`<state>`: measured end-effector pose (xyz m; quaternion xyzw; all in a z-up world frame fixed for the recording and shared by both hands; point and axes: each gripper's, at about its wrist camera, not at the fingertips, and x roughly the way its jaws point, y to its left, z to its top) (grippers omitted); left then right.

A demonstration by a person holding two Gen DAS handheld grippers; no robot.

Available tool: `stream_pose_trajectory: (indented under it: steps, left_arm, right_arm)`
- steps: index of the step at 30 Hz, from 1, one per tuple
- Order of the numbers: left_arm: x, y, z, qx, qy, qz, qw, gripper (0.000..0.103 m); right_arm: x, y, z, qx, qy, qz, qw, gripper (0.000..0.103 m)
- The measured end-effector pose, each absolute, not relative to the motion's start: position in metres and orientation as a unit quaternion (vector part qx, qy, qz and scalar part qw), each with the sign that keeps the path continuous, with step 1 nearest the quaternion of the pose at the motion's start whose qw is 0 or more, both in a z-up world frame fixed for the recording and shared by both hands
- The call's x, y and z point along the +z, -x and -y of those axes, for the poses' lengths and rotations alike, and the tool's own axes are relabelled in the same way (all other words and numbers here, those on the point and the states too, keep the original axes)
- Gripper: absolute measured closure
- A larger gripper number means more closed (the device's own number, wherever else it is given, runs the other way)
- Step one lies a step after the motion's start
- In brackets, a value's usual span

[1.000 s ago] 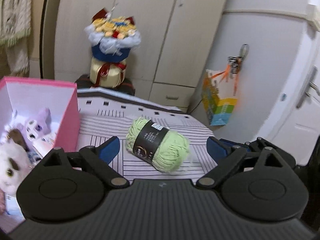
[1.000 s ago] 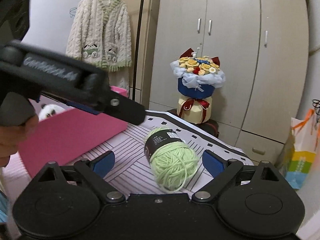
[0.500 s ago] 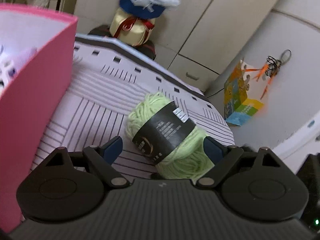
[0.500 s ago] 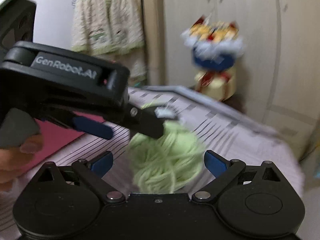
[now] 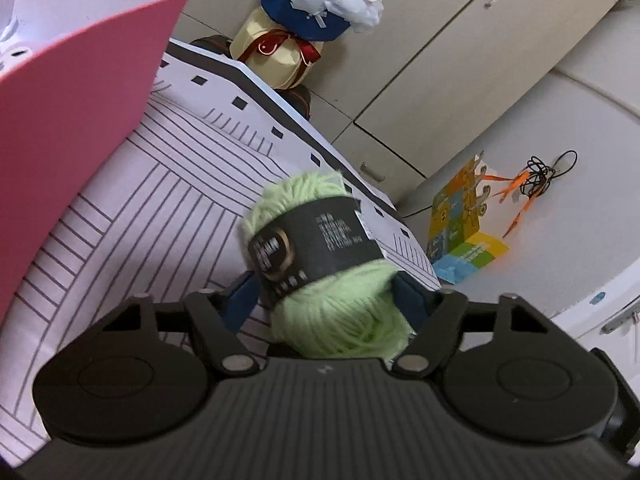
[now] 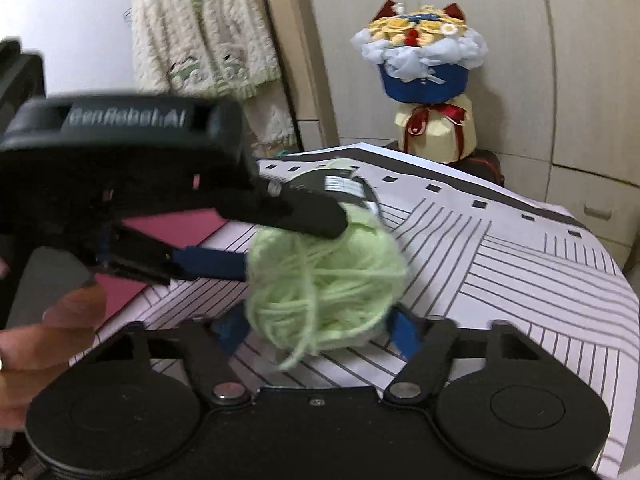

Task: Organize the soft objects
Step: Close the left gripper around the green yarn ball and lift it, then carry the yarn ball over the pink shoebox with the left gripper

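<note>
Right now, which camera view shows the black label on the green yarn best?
The left wrist view: the black label on the green yarn faces it, unobstructed. In the right wrist view, the left gripper hides most of it.

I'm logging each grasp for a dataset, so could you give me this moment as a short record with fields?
held object: green yarn skein with a black paper band
left gripper: blue pads closed against both sides of the skein
right gripper: pads closed against the skein's near end too
skein detail: loose strand hangs off the near end
surface: striped white cloth
destination candidate: pink box, left of the skein, open top
background: flower bouquet, cream cardigan hanging, cupboard doors
</note>
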<state>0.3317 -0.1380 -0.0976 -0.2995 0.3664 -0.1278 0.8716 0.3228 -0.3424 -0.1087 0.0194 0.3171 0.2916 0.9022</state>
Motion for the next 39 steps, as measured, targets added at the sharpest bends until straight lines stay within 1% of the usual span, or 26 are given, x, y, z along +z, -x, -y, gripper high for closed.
stream_pose_trajectory:
  steps: [1, 2, 5, 9, 15, 22, 27, 33, 39]
  left_arm:
    - [-0.099, -0.332, 0.139, -0.127, 0.298, -0.367, 0.872, 0.037]
    - [-0.099, -0.332, 0.14, -0.125, 0.294, -0.364, 0.875, 0.04]
    - [-0.099, -0.33, 0.144, -0.125, 0.278, -0.361, 0.882, 0.046]
    - [-0.095, -0.324, 0.15, -0.125, 0.243, -0.358, 0.893, 0.048]
    - [-0.083, -0.302, 0.148, -0.148, 0.225, -0.348, 0.898, 0.049]
    - [-0.081, -0.274, 0.145, -0.167, 0.201, -0.355, 0.898, 0.049]
    - [-0.078, -0.252, 0.138, -0.185, 0.186, -0.355, 0.897, 0.049]
    - [-0.071, -0.222, 0.128, -0.212, 0.163, -0.355, 0.896, 0.049]
    - [-0.057, -0.185, 0.113, -0.231, 0.132, -0.335, 0.904, 0.049]
  right_arm:
    - [-0.109, -0.324, 0.344, 0.289, -0.03, -0.32, 0.902, 0.036]
    - [-0.11, -0.324, 0.345, 0.286, -0.039, -0.321, 0.902, 0.04]
    - [-0.111, -0.32, 0.342, 0.278, -0.036, -0.32, 0.905, 0.046]
    - [-0.108, -0.311, 0.334, 0.265, -0.031, -0.321, 0.909, 0.051]
    - [-0.095, -0.287, 0.328, 0.254, -0.041, -0.312, 0.915, 0.052]
    - [-0.089, -0.258, 0.321, 0.228, -0.073, -0.34, 0.909, 0.052]
    - [-0.086, -0.228, 0.309, 0.207, -0.075, -0.338, 0.915, 0.052]
    - [-0.078, -0.192, 0.29, 0.185, -0.051, -0.331, 0.924, 0.052]
    - [-0.065, -0.154, 0.262, 0.167, -0.023, -0.318, 0.933, 0.052]
